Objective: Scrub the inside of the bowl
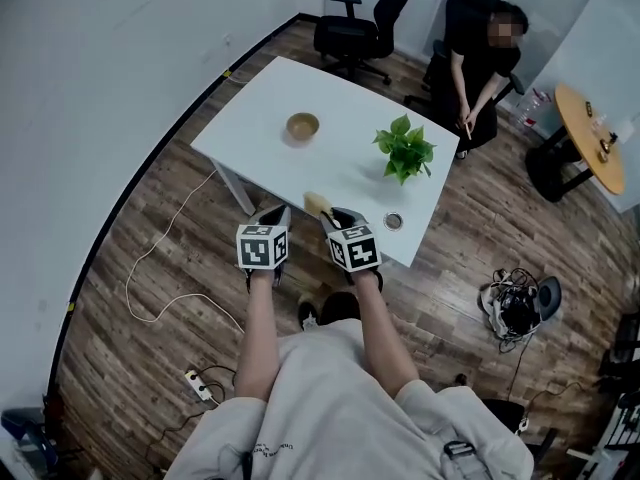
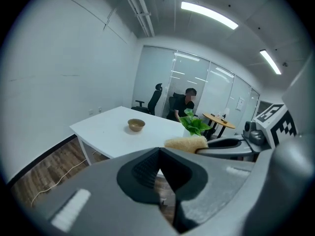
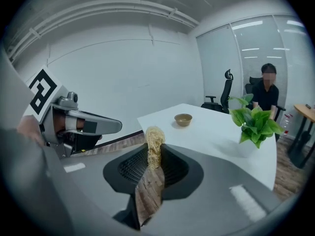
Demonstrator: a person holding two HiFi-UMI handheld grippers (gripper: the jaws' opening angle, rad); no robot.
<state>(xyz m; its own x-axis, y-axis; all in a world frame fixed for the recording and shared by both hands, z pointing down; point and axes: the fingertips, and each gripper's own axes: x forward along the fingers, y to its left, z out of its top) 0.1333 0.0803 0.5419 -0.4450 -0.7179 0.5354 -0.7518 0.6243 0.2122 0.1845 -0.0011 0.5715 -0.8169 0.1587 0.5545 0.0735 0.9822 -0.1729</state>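
Note:
A small tan bowl [image 1: 302,126] stands upright on the white table [image 1: 270,153], toward its far left part; it also shows as the bowl [image 2: 136,125] and the bowl [image 3: 183,119]. My right gripper [image 1: 330,215] is shut on a straw-coloured loofah scrubber [image 1: 317,204], at the table's near edge, well short of the bowl. The scrubber [image 3: 155,146] stands between its jaws. My left gripper [image 1: 274,218] is shut with nothing in it, beside the right one.
A potted green plant [image 1: 404,148] stands right of the bowl. A small round dish [image 1: 393,221] lies near the table's near right corner. A seated person [image 1: 480,68] and office chairs [image 1: 362,23] are beyond the table. Cables [image 1: 175,268] lie on the wooden floor.

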